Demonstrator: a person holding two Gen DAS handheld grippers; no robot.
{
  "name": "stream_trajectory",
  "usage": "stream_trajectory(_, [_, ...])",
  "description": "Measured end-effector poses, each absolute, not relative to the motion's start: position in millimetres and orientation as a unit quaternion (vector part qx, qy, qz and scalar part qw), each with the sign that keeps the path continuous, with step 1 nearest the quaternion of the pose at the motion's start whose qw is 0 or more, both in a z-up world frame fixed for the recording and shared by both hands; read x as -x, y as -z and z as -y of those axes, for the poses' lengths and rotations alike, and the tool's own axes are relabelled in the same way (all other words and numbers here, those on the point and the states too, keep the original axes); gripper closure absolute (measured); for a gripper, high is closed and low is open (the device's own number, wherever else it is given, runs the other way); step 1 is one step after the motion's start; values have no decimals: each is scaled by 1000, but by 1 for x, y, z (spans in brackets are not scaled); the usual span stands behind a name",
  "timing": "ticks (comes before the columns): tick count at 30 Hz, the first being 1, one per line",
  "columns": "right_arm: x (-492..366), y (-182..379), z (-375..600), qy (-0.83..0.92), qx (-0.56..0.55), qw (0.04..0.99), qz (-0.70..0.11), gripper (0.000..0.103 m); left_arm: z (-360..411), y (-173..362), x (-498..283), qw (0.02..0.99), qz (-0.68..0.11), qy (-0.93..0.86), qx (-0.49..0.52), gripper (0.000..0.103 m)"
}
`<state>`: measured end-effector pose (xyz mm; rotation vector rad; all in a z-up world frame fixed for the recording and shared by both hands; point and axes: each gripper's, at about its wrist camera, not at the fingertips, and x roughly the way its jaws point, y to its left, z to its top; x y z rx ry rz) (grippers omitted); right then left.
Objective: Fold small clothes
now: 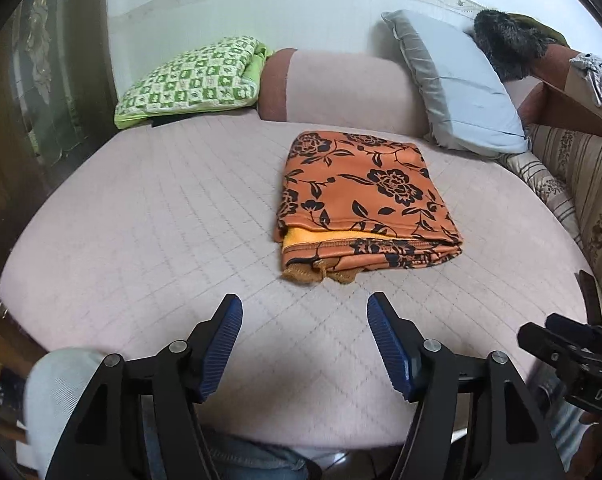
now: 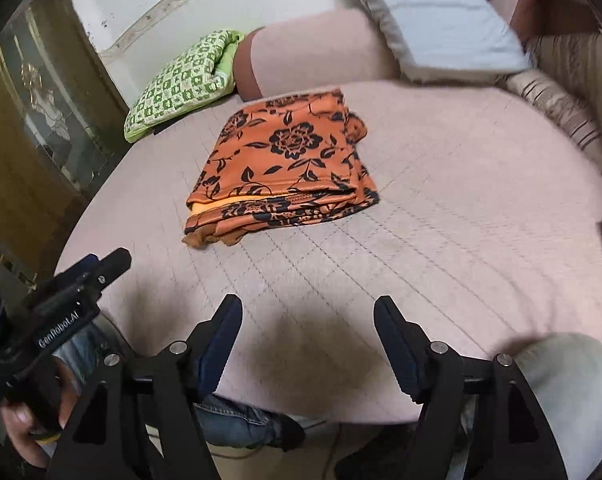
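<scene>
At the upper left of the left wrist view you had the green checked cushion (image 1: 189,80), and your left gripper (image 1: 305,344) sat at the bottom centre, jaws spread and holding nothing. The folded orange floral garment (image 1: 365,204) lay right of centre on the pink quilted bed (image 1: 141,220), apart from both tools. Your right gripper (image 2: 308,344) sat low in its own view, jaws spread and empty, with the pale blue pillow (image 1: 461,92) at the upper right

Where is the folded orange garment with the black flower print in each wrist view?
Left wrist: folded orange garment with black flower print, right of centre, beyond the open left gripper.
Right wrist, left of centre, above the open right gripper.
Shared landmark: green checked cushion, upper left.
</scene>
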<state>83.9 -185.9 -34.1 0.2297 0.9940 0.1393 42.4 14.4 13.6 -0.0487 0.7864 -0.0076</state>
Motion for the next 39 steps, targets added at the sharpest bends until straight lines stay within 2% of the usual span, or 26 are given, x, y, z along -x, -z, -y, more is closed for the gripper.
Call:
stream_trajectory(5, [-62,5,186,-64,-105,879,-461,31,-21,-44,-9,930,-366,-22,11,38])
stream_trajectory(16, [-64,-43,175,-68,-120,886,-442,31,-26,-83,6,914,-405,3,7,38])
stream_trajectory(39, [-65,-53,165,-55,-82,892,-441,31,-36,-90,-6,914,-405,-11,10,38])
